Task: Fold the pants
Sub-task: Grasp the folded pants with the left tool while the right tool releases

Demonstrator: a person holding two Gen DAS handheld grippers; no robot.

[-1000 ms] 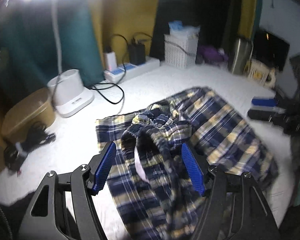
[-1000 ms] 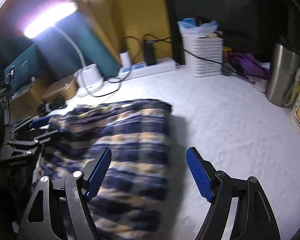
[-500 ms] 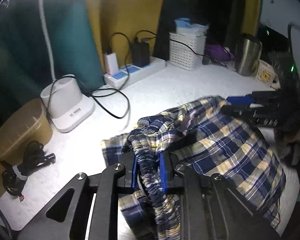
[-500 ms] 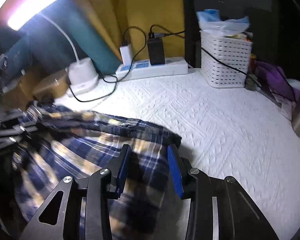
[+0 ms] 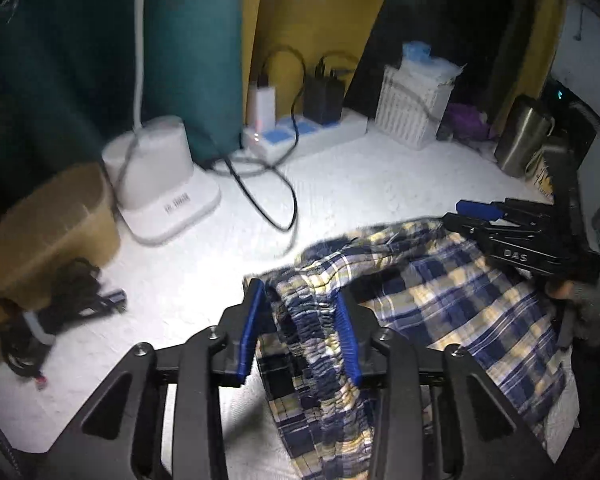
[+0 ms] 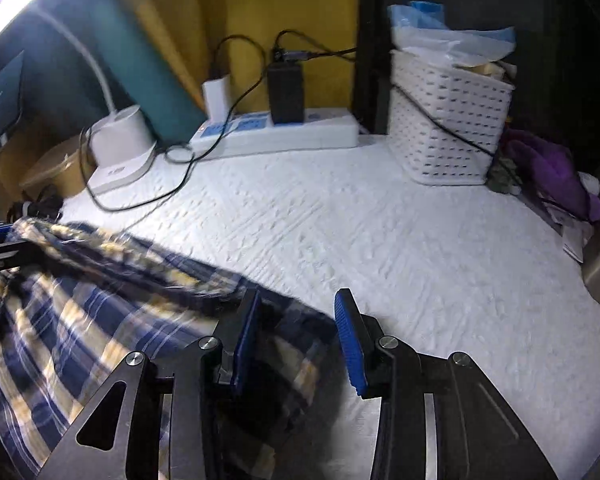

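**Pants bunched between both claws, no fold laid yet**

The left gripper is seen with its jaws parted. They have just been opening, and the gathered waistband lies loosely between them. The right gripper has just been closing around a far edge of the cloth, but it cannot be told whether its pads press on it. The plaid pants are draped in a rumpled heap between the two claws on the white table cover. No flat fold is seen, so the task is judged barely begun: spreading, aligning and folding are left.
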